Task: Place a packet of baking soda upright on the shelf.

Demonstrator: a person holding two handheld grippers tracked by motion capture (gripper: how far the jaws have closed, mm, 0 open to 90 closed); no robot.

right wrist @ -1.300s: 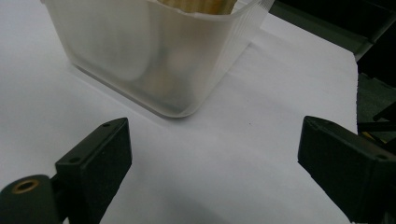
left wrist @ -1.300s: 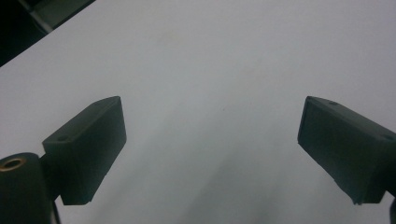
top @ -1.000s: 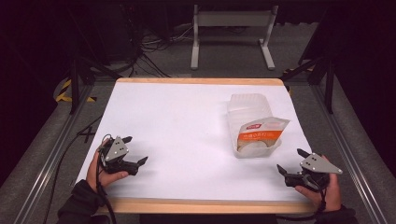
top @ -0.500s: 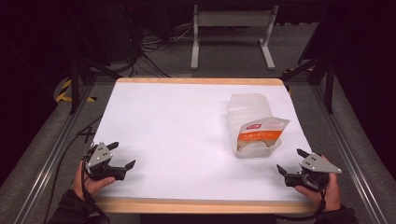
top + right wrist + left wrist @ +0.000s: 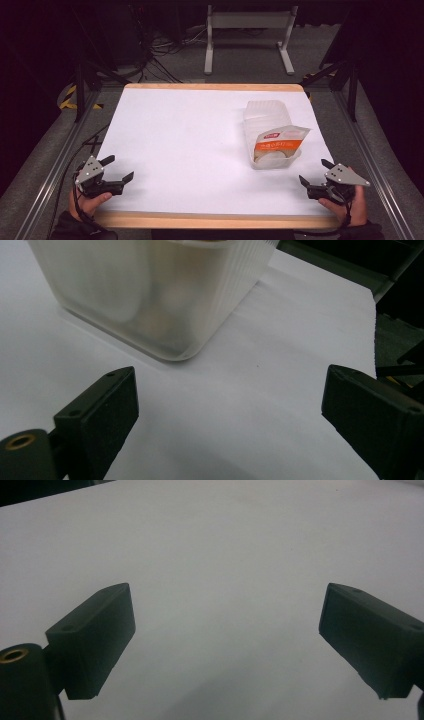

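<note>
I held my left gripper (image 5: 119,168) down at about eight o'clock on the white table (image 5: 190,135), near its front-left corner, jaws spread wide with only bare white surface between them. My right gripper (image 5: 315,172) sat at about four o'clock by the front-right corner, jaws just as wide apart, gripping nothing. The clear plastic tub (image 5: 269,131) stood at about two o'clock from the table's middle, just ahead of my right gripper and apart from it, with an orange-and-white packet (image 5: 277,142) lying in its near end. Through the right gripper view, the tub's ribbed corner (image 5: 200,335) loomed close, clear of both jaws.
</note>
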